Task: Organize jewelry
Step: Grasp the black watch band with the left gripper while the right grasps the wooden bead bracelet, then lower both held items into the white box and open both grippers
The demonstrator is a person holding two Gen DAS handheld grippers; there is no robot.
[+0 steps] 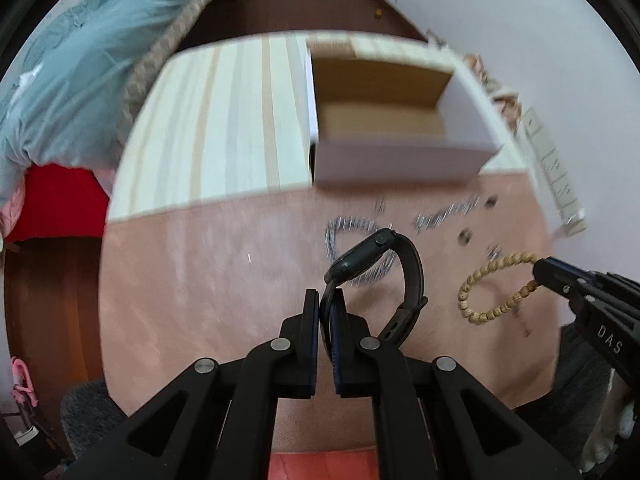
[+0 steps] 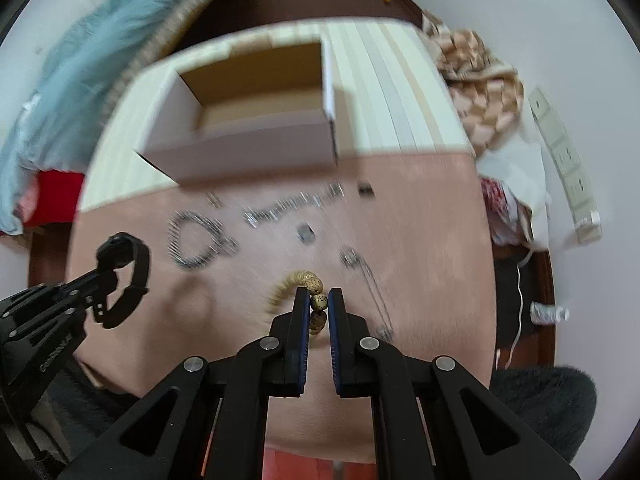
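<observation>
My left gripper [image 1: 325,298] is shut on the strap of a black wristwatch [image 1: 374,258] and holds it above the pink cloth; it also shows in the right wrist view [image 2: 124,276]. My right gripper [image 2: 319,298] is shut on a wooden bead bracelet [image 2: 308,280], seen hanging from it in the left wrist view [image 1: 494,286]. An open white cardboard box [image 1: 400,160] with a brown inside stands behind, also in the right wrist view [image 2: 248,148]. A silver chain bracelet [image 2: 192,240], another silver chain [image 2: 292,206] and small earrings [image 2: 306,232] lie blurred on the cloth.
The pink cloth [image 1: 200,280] covers the near part of a striped table [image 1: 208,128]. A blue blanket [image 1: 72,72] lies left. A patterned cloth [image 2: 476,80] and a wall power strip [image 2: 568,164] are at the right. A thin necklace chain [image 2: 372,280] lies near my right gripper.
</observation>
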